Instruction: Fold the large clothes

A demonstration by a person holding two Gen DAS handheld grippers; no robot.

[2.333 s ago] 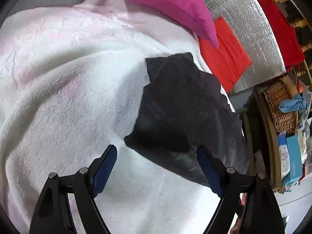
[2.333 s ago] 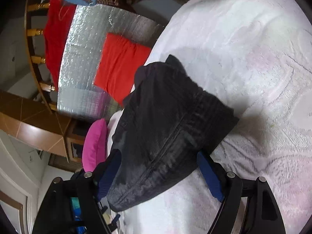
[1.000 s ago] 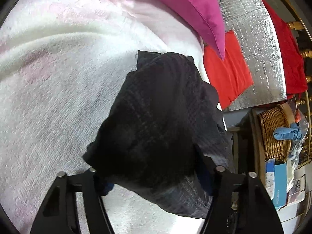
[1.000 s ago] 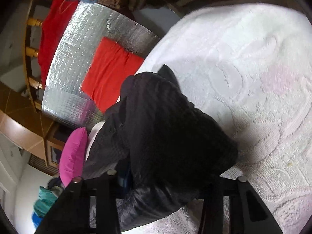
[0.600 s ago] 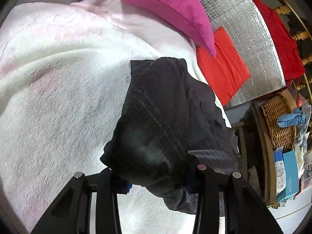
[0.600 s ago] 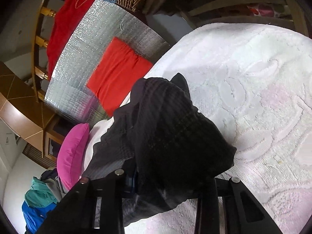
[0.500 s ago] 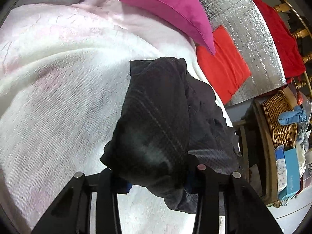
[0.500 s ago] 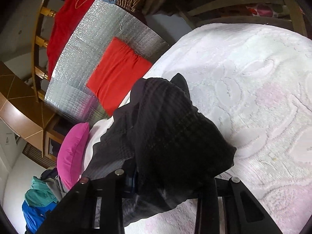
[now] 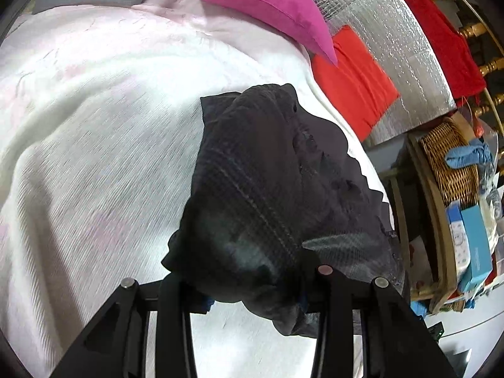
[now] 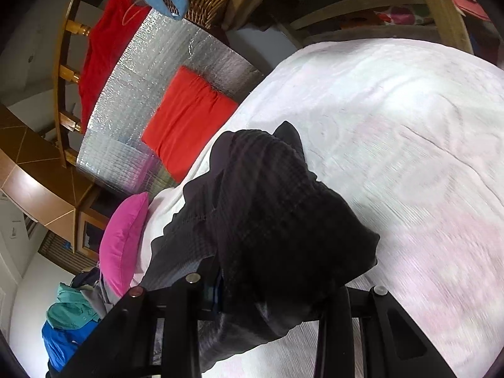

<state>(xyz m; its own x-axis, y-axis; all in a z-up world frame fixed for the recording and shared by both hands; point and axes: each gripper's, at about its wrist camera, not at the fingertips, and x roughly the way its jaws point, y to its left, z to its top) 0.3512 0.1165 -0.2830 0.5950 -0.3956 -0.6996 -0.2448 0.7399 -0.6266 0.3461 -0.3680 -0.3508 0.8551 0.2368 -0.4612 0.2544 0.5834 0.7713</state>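
Left wrist: dark garment (image 9: 267,189) lengthwise toward pillow (image 9: 264,3), seemingly.

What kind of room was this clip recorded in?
Most likely a bedroom at home: a white textured bedspread with a pink pillow at one end, a wicker basket beside it, and clothes heaped in a corner.

Both grippers' jaws clamped, angled downward

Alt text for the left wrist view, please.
The left gripper is shut on a bunched dark garment above a white bedspread. Behind lie a pink pillow and a folded red cloth.
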